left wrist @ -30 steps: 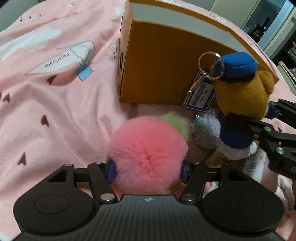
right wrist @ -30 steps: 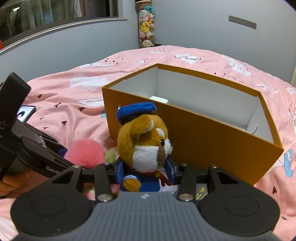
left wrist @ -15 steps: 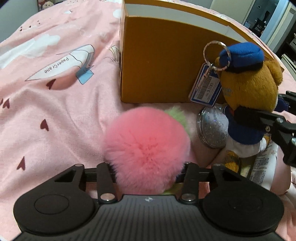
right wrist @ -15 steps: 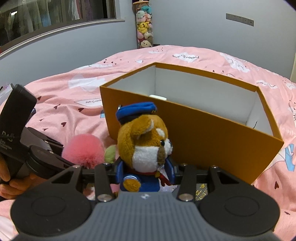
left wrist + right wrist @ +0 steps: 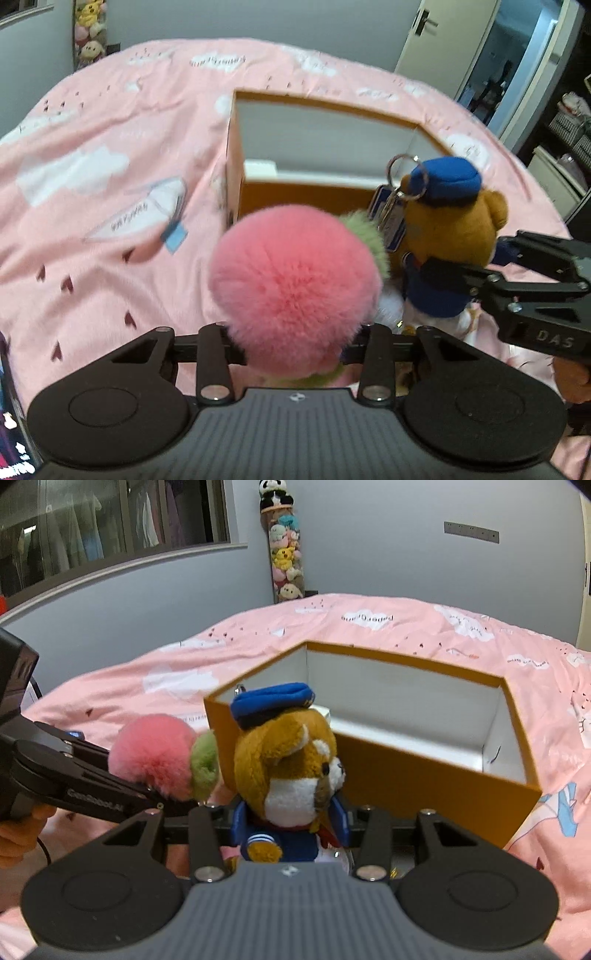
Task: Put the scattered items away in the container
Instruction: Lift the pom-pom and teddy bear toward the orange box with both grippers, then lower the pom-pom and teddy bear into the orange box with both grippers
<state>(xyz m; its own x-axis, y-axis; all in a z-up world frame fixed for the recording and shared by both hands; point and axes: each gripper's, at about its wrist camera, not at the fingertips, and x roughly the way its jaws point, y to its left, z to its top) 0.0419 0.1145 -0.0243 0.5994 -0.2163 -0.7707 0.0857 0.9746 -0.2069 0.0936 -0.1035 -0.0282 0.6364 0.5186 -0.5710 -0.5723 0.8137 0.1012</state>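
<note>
My left gripper (image 5: 295,341) is shut on a fluffy pink pompom (image 5: 291,280) with a green tuft, held in the air in front of the orange box (image 5: 303,201). My right gripper (image 5: 291,819) is shut on a brown teddy bear keychain (image 5: 291,760) with a blue cap and blue outfit, also lifted, just right of the pompom (image 5: 155,753). The bear (image 5: 450,236) with its key ring and blue tag shows in the left wrist view. The open orange box (image 5: 436,794) with white inner walls stands just beyond both toys; a small white item lies inside.
The box stands on a bed with a pink quilt (image 5: 92,177) printed with clouds and hearts. A tall column of plush toys (image 5: 284,561) stands at the far wall. A doorway (image 5: 517,66) lies to the right. A phone edge (image 5: 11,424) shows at lower left.
Both grippers have risen with their toys, from bed level to about the height of the box rim. The box interior is now visible from the left wrist. The silver glitter disc is now out of view.
</note>
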